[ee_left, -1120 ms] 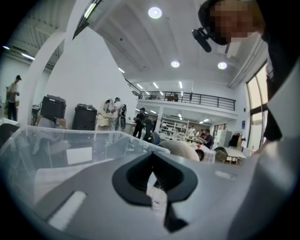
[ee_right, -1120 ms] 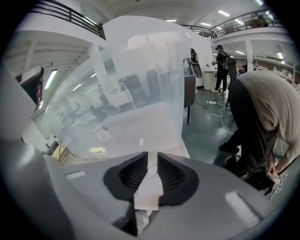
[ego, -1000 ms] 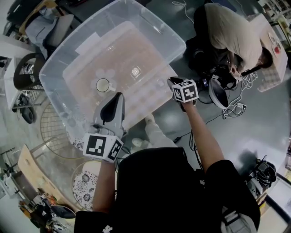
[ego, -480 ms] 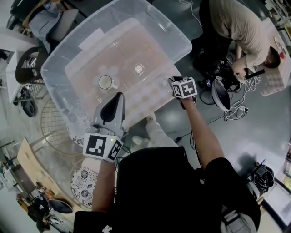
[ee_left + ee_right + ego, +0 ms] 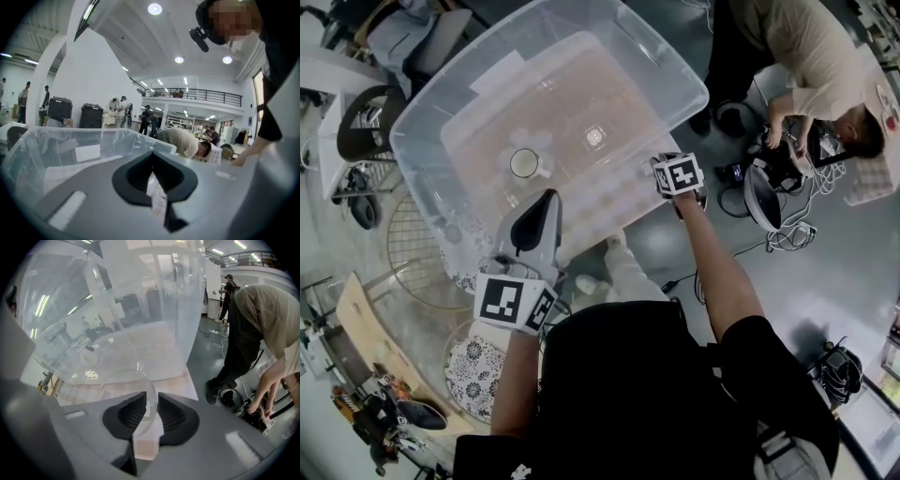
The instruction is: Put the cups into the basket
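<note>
A big clear plastic bin (image 5: 427, 117) serves as the basket; a white-rimmed cup (image 5: 523, 163) stands on its floor. My right gripper (image 5: 664, 180) points steeply down inside the bin's near right corner. In the right gripper view a clear glass cup (image 5: 124, 383) hangs low in the bin, its thin wall in the gap of the right gripper (image 5: 152, 409). Those jaws have just been opening, and the pads stand slightly apart from the glass. My left gripper (image 5: 546, 199) hovers level over the bin's near wall; the left gripper (image 5: 151, 176) has its jaws together, holding no cup.
Round wire baskets (image 5: 417, 258) and a patterned dish (image 5: 473, 375) sit on the floor at the left. A person in a beige top (image 5: 802, 47) bends over cables (image 5: 787, 234) at the right. A chair (image 5: 356, 141) stands behind the bin.
My right gripper has sunk a little lower at the bin's near right corner. The left gripper has stayed where it was. The person at the right has bent further over.
</note>
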A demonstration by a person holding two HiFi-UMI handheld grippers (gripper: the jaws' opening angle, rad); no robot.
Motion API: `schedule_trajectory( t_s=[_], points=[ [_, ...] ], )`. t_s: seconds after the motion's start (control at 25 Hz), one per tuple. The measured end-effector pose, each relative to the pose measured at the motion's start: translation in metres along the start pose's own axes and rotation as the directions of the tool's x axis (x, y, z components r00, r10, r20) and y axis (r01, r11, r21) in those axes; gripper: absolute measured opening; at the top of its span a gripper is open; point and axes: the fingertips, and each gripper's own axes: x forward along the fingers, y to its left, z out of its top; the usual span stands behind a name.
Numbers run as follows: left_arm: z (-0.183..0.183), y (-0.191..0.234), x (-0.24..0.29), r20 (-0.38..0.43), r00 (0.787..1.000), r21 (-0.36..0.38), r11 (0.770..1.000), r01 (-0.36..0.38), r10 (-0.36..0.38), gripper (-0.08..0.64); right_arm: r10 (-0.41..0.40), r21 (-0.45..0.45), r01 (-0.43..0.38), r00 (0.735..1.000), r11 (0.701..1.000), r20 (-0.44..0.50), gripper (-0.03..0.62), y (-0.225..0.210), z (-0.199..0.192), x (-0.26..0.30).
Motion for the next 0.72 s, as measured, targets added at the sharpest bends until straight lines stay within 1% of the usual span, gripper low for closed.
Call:
schedule_trajectory(
  t_s=[0.08,0.12,0.32,0.56,0.72],
  points=[
    [-0.001,0.003,-0.002,0.000,1.000,-0.005,1.000,-0.008,0.008,0.008,-0.007,-0.014,0.007,1.000,1.000,-0.009,0.075,-0.001,0.000,0.002],
    [-0.002,0.004,-0.003,-0.001,1.000,-0.007,1.000,-0.013,0.013,0.008,-0.010,-0.020,0.010,1.000,1.000,-0.013,0.061,0.000,-0.001,0.003],
    [-0.003,0.005,-0.004,0.000,1.000,-0.010,1.000,-0.019,0.019,0.008,-0.046,-0.070,0.044,0.999,0.997,-0.015,0.052,-0.001,-0.001,0.002],
    [-0.002,0.008,-0.004,0.001,1.000,-0.014,1.000,-0.017,0.017,0.008,-0.044,-0.076,0.045,0.999,0.996,0.017,0.041,0.001,-0.005,-0.008],
    [-0.003,0.007,-0.003,0.006,1.000,-0.020,1.000,-0.011,0.011,0.008,-0.024,-0.071,0.029,0.997,0.997,0.069,0.028,0.006,-0.010,-0.021]
  ],
)
